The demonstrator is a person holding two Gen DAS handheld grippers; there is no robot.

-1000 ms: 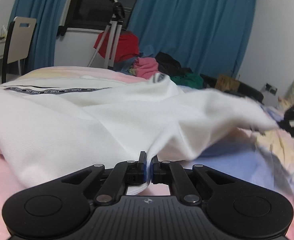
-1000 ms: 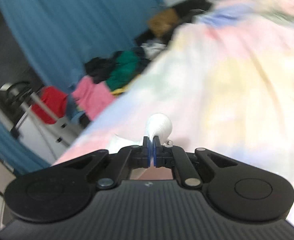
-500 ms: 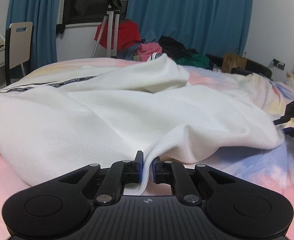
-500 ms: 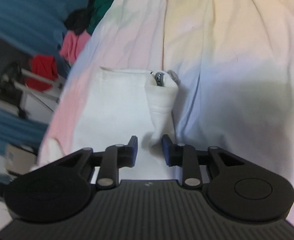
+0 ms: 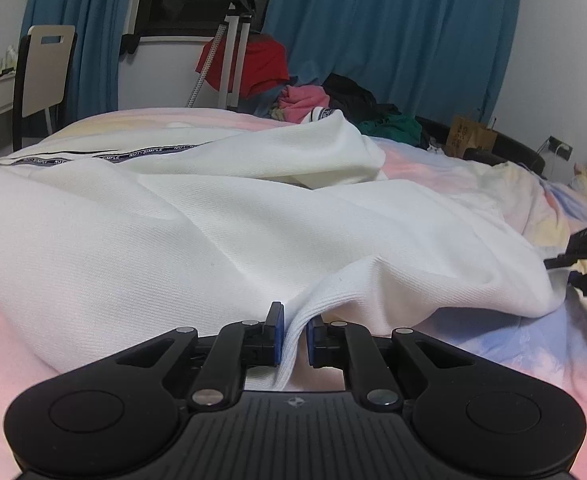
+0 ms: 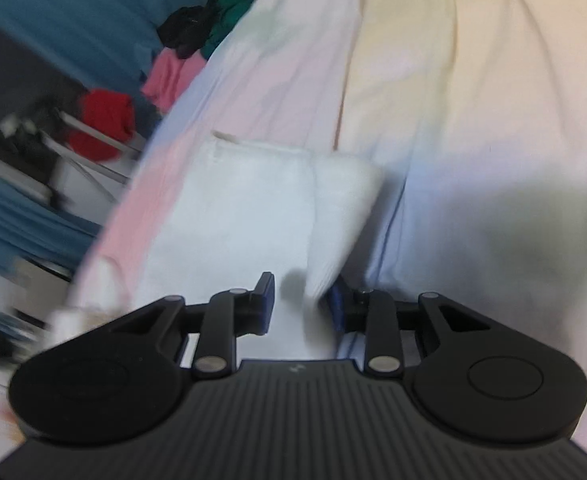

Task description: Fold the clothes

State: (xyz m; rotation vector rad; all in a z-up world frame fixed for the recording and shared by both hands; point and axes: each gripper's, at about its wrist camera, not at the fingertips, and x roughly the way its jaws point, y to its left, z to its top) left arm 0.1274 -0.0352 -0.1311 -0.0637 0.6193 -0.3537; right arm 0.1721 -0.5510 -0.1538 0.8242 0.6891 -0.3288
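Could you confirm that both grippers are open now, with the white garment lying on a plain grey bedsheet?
Not quite: the bedsheet is pastel pink, yellow and blue, not grey, as the right wrist view shows. The rest holds: the left gripper and right gripper are open, and the white garment lies on it.

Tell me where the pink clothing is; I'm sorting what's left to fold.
In the left wrist view the pink clothing sits in the pile beyond the bed's far edge, between the red garment and the black clothes.

Both views low, sharing white garment (image 5: 221,232).
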